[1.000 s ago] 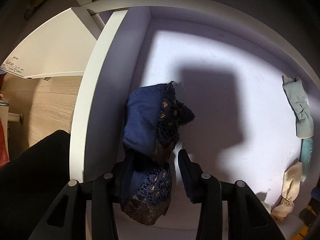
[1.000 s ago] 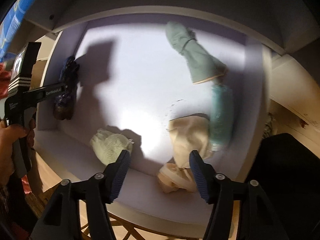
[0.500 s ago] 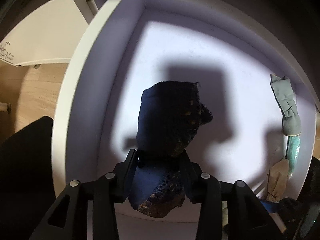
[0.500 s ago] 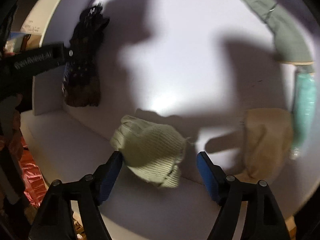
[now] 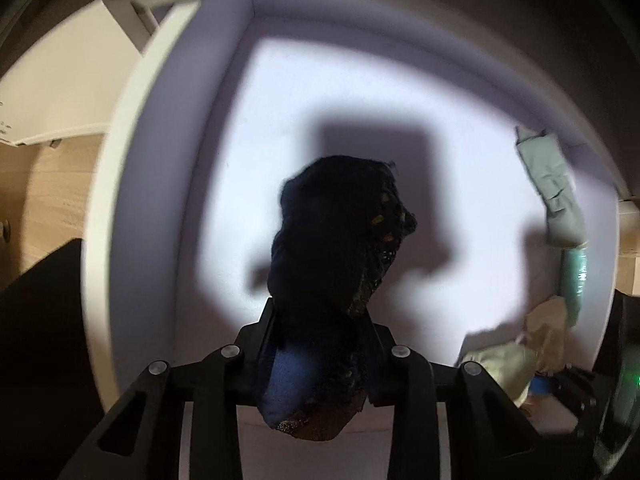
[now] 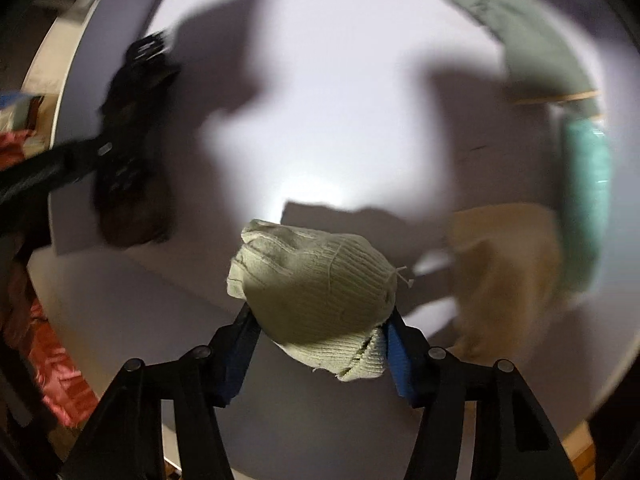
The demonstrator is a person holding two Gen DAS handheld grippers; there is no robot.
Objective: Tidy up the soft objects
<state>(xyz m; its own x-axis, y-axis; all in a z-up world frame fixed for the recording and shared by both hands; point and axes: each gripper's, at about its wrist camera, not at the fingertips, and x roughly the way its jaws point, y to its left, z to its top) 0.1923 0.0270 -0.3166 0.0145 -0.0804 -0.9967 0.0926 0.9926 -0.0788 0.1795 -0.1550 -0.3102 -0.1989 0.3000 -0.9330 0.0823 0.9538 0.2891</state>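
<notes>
My left gripper [image 5: 320, 320] is shut on a dark blue lace cloth bundle [image 5: 332, 248] and holds it over the white drawer floor [image 5: 360, 92]. The same bundle shows at the left of the right wrist view [image 6: 132, 148], blurred. My right gripper [image 6: 320, 320] is shut on a pale green knitted roll [image 6: 316, 280] near the drawer's front wall; it also shows in the left wrist view [image 5: 500, 364]. A grey-green cloth [image 5: 552, 196], a teal roll [image 5: 574, 280] and a beige cloth [image 5: 548, 328] lie along the right side.
The drawer's white left wall [image 5: 168, 160] and front wall [image 6: 140, 308] bound the space. Wood floor [image 5: 48, 200] lies left of the drawer. A red fabric [image 6: 52, 360] lies outside at the left. The grey-green cloth [image 6: 520, 28], teal roll [image 6: 588, 192] and beige cloth [image 6: 508, 268] crowd the right side.
My left gripper closed on the blue bundle and lifted it away from the left wall. My right gripper moved left from the beige cloth to the green roll and closed on it.
</notes>
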